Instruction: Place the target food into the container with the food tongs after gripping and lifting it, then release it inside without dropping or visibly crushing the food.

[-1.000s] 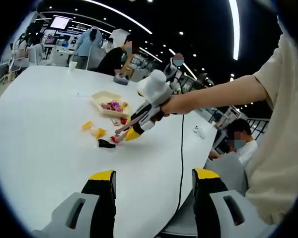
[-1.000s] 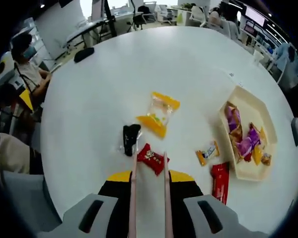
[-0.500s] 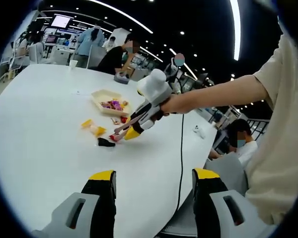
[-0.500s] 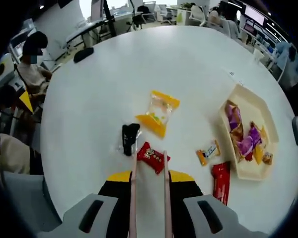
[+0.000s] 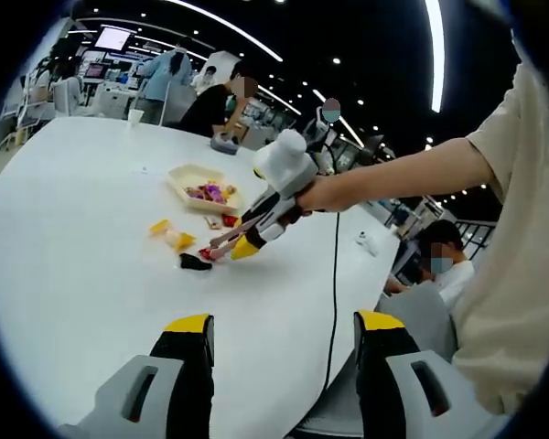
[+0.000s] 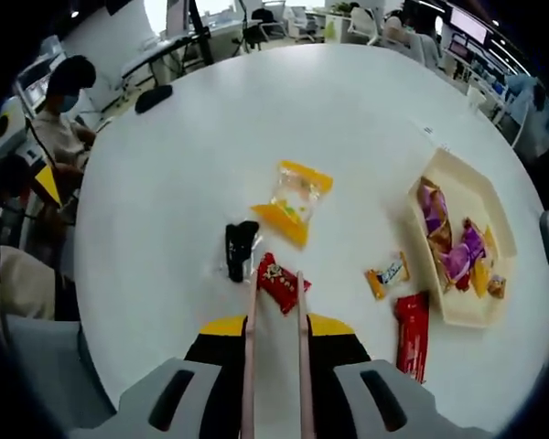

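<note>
Right claw (image 6: 274,306) clamped on pink food tongs (image 6: 274,366), tong tips straddling small red crinkled snack packet (image 6: 279,282) on white round worktop (image 6: 348,137), left claw (image 5: 282,352) gaping wide, holding nothing

An open-plan office or lab: a large round white table (image 6: 284,119) stands amid rows of desks with monitors (image 5: 110,41), office chairs (image 6: 256,32) and seated workers (image 5: 215,105), under a dark ceiling lined with strip lights (image 5: 432,50) and small spotlights.
</note>
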Demonstrator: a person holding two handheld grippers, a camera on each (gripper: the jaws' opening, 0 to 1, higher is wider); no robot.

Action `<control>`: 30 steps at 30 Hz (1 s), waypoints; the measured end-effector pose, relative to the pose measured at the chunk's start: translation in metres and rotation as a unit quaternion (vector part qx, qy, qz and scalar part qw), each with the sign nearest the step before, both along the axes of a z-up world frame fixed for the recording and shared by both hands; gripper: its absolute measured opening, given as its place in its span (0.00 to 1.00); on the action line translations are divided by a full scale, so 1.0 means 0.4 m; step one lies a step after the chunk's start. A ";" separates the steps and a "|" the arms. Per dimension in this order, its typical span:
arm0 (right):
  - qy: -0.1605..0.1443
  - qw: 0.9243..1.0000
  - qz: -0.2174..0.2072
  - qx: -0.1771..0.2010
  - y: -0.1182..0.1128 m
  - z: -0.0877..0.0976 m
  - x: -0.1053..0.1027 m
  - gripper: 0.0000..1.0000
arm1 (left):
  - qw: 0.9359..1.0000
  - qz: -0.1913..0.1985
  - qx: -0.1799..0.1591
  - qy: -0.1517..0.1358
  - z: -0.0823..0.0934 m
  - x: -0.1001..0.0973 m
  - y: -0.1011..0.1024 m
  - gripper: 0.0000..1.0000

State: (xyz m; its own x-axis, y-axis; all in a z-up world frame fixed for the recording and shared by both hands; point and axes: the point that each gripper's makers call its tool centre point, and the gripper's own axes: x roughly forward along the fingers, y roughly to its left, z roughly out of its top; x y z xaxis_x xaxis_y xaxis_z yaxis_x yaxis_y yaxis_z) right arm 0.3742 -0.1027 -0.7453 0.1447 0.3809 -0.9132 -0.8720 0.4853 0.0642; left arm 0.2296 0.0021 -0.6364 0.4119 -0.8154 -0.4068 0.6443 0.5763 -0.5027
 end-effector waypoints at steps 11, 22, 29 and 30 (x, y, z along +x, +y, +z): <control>0.001 1.000 -0.002 0.009 0.014 0.005 -0.006 0.21 | 1.000 0.005 0.000 0.000 0.000 -0.002 0.007 0.61; -0.009 1.000 -0.015 0.023 0.015 0.031 0.006 0.21 | 1.000 0.004 0.002 -0.001 0.003 -0.003 0.007 0.60; -0.012 0.999 -0.023 0.020 -0.001 0.040 0.015 0.21 | 1.000 -0.001 0.001 -0.003 0.006 -0.002 0.002 0.60; -0.013 0.999 -0.024 0.020 -0.003 0.042 0.016 0.21 | 1.000 -0.001 0.002 -0.004 0.006 -0.004 0.001 0.60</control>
State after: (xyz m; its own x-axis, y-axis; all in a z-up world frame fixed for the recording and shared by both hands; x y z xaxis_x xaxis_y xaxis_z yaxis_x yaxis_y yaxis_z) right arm 0.3804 -0.1040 -0.7284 0.1874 0.4096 -0.8928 -0.8495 0.5240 0.0621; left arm 0.2282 0.0025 -0.6341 0.4127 -0.8151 -0.4066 0.6494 0.5763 -0.4961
